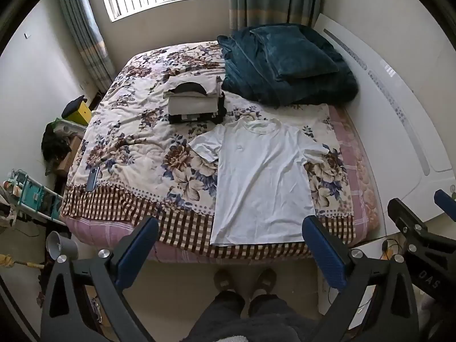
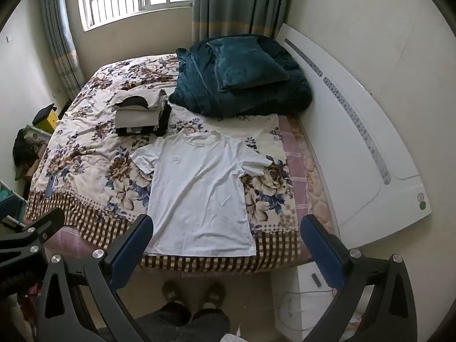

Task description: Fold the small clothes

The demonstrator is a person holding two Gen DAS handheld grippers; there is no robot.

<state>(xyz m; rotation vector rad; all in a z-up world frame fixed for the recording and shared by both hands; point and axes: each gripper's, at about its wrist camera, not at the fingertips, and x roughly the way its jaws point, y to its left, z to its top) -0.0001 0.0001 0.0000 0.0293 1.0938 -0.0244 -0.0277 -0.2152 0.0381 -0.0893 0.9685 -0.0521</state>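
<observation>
Bedroom setup: floral quilted bedspread [image 1: 136, 148] on the bed, with a plain white short-sleeved t-shirt [image 1: 262, 182] spread flat near the foot edge, collar toward the window. Behind it sits a stack of folded beige and black clothes [image 1: 193, 99], next to a heap of dark teal plush bedding [image 1: 287, 65]. Left gripper [image 1: 230, 245] and right gripper [image 2: 228, 242] both hang above the floor in front of the bed, fingers spread wide, holding nothing.
</observation>
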